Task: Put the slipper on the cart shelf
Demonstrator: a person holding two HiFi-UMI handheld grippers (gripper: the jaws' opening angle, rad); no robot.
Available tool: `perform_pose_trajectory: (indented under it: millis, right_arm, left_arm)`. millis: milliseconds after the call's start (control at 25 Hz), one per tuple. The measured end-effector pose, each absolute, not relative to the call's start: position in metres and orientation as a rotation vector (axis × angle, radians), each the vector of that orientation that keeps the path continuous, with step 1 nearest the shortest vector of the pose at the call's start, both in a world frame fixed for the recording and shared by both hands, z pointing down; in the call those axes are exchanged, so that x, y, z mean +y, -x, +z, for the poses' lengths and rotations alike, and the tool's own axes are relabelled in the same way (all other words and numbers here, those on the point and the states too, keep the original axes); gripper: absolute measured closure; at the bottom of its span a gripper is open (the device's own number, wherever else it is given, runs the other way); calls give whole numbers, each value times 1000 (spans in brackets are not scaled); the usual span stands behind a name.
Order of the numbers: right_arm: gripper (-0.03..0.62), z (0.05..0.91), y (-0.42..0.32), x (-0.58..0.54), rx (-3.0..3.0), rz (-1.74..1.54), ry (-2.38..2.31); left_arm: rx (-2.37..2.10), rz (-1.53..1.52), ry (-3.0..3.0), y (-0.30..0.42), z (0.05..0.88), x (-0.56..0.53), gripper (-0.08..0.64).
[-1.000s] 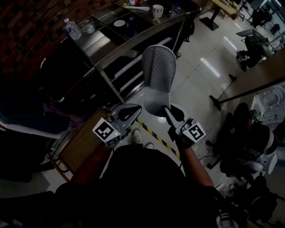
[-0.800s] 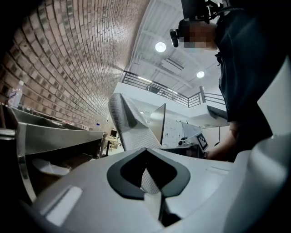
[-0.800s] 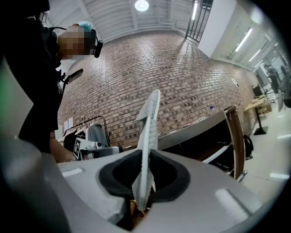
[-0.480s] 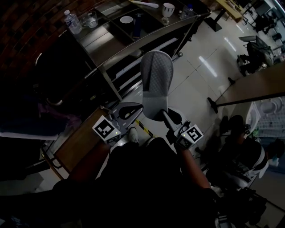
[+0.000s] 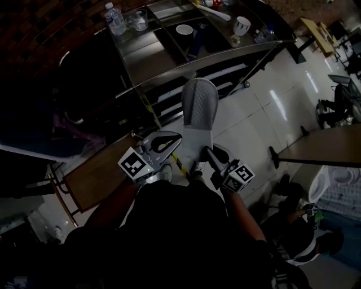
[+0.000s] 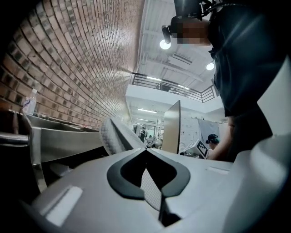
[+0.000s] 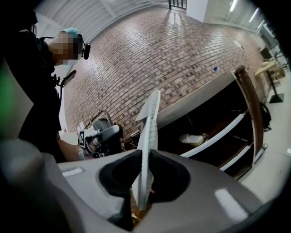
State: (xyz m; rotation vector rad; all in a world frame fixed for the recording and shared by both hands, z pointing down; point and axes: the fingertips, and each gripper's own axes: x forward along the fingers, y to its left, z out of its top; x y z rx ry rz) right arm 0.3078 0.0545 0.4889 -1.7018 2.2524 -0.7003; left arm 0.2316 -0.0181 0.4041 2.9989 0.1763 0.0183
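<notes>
A grey quilted slipper (image 5: 200, 107) hangs toe-forward in front of me, over the pale floor beside the steel cart (image 5: 186, 62). My right gripper (image 5: 204, 149) is shut on its heel end; in the right gripper view the slipper (image 7: 150, 123) stands edge-on, clamped between the jaws (image 7: 146, 157). My left gripper (image 5: 176, 136) sits just left of the heel with its jaw tips together and nothing between them. In the left gripper view (image 6: 146, 150) the slipper (image 6: 111, 134) shows beyond the tips, apart from them. The cart's lower shelves (image 7: 218, 132) lie ahead.
On the cart top stand a water bottle (image 5: 115, 17), a glass (image 5: 138, 20), a bowl (image 5: 183, 29) and a cup (image 5: 242, 23). A pale object (image 7: 193, 139) lies on a lower shelf. A wooden board (image 5: 101, 175) is at left, a table (image 5: 327, 147) at right.
Both grippers and the slipper have come closer to the cart, and the slipper has sunk lower, its toe now near the cart's lower shelves. The right grip is unchanged.
</notes>
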Motion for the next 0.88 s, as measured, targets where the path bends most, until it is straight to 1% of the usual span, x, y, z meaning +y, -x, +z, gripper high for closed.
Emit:
perform_pose_trajectory:
  millis: [440, 600, 720, 880]
  right_arm:
    - [532, 540, -368, 31, 2479, -979, 1318]
    - [532, 556, -373, 25, 2511, -1089, 1193]
    - [532, 566, -371, 16, 2546, -1114, 1135]
    - [532, 577, -362, 6, 2569, -1164, 1083]
  left_arm:
    - [-226, 114, -2996, -308, 407, -30, 557]
    - [-320, 145, -3012, -323, 408, -23, 557]
    - [-375, 229, -3005, -327, 418, -19, 557]
    - [-412, 262, -3022, -334, 429, -20, 557]
